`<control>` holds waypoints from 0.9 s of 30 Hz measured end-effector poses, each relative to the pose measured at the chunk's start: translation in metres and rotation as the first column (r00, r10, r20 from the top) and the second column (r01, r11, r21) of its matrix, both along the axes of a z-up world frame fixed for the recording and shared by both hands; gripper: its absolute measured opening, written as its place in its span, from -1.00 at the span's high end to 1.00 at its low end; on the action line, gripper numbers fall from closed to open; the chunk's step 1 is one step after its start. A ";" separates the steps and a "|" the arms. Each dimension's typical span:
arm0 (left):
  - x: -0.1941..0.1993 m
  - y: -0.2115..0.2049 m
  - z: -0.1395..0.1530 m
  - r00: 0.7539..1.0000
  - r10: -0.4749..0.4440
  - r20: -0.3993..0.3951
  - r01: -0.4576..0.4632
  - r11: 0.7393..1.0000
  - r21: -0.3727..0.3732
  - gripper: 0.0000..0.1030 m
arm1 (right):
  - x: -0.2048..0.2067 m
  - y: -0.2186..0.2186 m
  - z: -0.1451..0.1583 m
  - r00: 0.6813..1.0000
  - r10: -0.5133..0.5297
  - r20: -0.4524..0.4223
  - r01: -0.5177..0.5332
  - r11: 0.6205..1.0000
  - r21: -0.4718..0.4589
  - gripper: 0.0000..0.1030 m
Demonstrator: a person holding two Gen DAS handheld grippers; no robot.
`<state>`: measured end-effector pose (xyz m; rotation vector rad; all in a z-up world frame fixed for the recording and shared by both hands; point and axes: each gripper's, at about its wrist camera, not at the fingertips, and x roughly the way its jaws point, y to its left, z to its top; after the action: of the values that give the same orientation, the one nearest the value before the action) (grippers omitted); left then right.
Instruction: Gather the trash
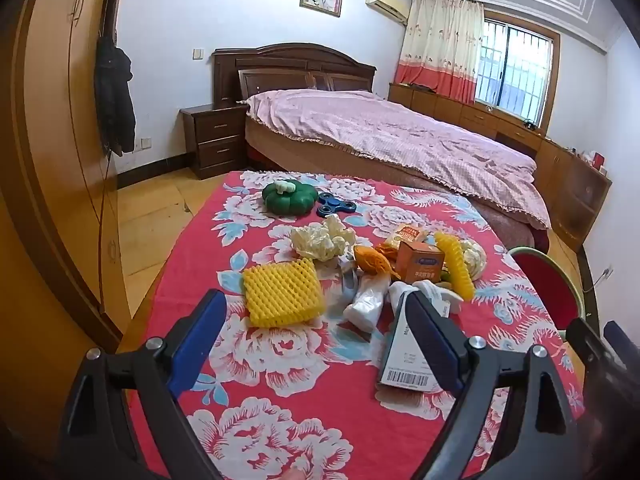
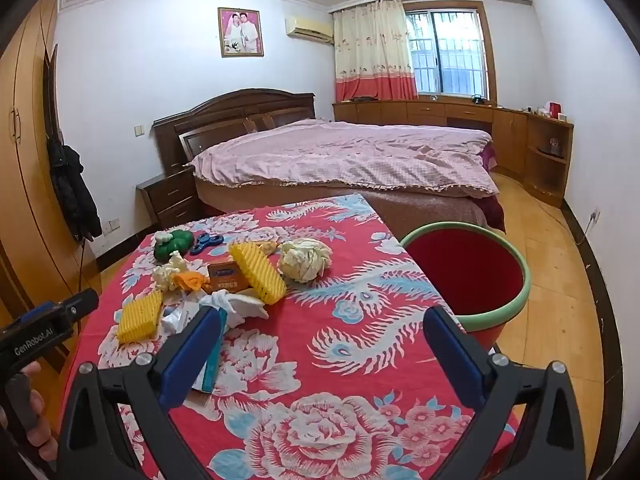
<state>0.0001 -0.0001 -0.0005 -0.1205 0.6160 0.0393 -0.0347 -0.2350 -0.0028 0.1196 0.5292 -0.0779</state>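
Trash lies on the red flowered tablecloth (image 1: 304,364): a flat yellow foam net (image 1: 282,294), a rolled yellow foam net (image 1: 454,270), an orange carton (image 1: 420,262), crumpled white paper (image 1: 322,238), an orange wrapper (image 1: 374,260), white plastic (image 1: 366,306) and a barcode-labelled packet (image 1: 406,356). My left gripper (image 1: 316,344) is open and empty just short of the pile. My right gripper (image 2: 322,350) is open and empty over the cloth (image 2: 340,360), with a paper ball (image 2: 305,260) ahead. A red bin with a green rim (image 2: 466,270) stands at the table's right edge.
A green pumpkin toy (image 1: 289,197) and a blue fidget spinner (image 1: 334,205) lie at the table's far end. A bed (image 1: 392,140) stands beyond the table, a wardrobe (image 1: 60,160) to the left, a nightstand (image 1: 214,144) by the bed.
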 end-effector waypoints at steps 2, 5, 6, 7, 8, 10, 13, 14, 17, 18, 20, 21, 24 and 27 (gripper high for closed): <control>0.001 0.000 -0.001 1.000 -0.002 -0.004 0.002 1.000 0.007 -0.77 | -0.001 0.000 0.001 1.000 0.003 -0.002 -0.003 1.000 0.000 -1.00; 0.002 -0.001 0.002 1.000 -0.003 0.000 0.003 1.000 0.011 -0.77 | -0.003 -0.001 0.004 1.000 0.008 0.000 -0.008 1.000 0.006 -1.00; 0.001 -0.001 0.003 1.000 -0.002 0.007 0.002 1.000 0.009 -0.77 | -0.003 0.000 0.004 1.000 0.006 -0.006 -0.006 1.000 -0.006 -1.00; 0.000 -0.002 0.003 1.000 0.000 0.015 0.000 1.000 0.009 -0.77 | -0.002 0.002 0.003 1.000 0.002 -0.014 -0.003 1.000 -0.017 -1.00; 0.000 -0.001 0.003 1.000 0.000 0.019 0.000 1.000 0.007 -0.77 | -0.002 0.002 0.000 1.000 0.001 -0.013 -0.001 1.000 -0.019 -1.00; -0.001 0.000 0.003 1.000 -0.005 0.018 0.005 1.000 0.006 -0.77 | -0.002 0.002 0.002 1.000 -0.001 -0.009 0.001 1.000 -0.016 -1.00; 0.000 0.000 0.003 1.000 -0.002 0.016 0.002 1.000 0.007 -0.77 | -0.003 0.002 0.003 1.000 0.002 0.000 -0.002 1.000 -0.017 -1.00; 0.000 0.000 0.003 1.000 -0.001 0.017 0.001 1.000 0.006 -0.77 | -0.003 0.002 0.004 1.000 0.002 -0.001 -0.002 1.000 -0.016 -1.00; -0.001 -0.001 0.003 1.000 -0.001 0.018 0.000 1.000 0.009 -0.77 | -0.004 0.001 0.004 1.000 0.002 0.002 -0.002 1.000 -0.016 -1.00; -0.001 -0.001 0.003 1.000 0.000 0.017 0.000 1.000 0.008 -0.77 | -0.003 0.001 0.003 1.000 0.002 0.002 -0.002 1.000 -0.015 -1.00; -0.001 -0.001 0.003 1.000 -0.002 0.017 0.001 1.000 0.010 -0.77 | -0.003 0.000 0.003 1.000 0.002 0.001 -0.002 1.000 -0.015 -1.00; -0.003 0.000 0.004 1.000 -0.001 0.016 0.001 1.000 0.008 -0.77 | -0.003 0.000 0.003 1.000 0.002 0.002 -0.002 1.000 -0.013 -1.00; -0.003 0.000 0.003 1.000 0.000 0.016 0.000 1.000 0.009 -0.77 | -0.002 -0.001 0.002 1.000 0.002 0.001 -0.002 1.000 -0.012 -1.00; -0.002 0.000 0.002 1.000 0.001 0.016 -0.002 1.000 0.008 -0.77 | -0.004 0.002 0.006 1.000 0.001 0.001 -0.001 1.000 -0.013 -1.00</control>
<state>-0.0023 0.0003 0.0014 -0.1131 0.5996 0.0423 -0.0391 -0.2328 0.0028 0.1068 0.5272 -0.0799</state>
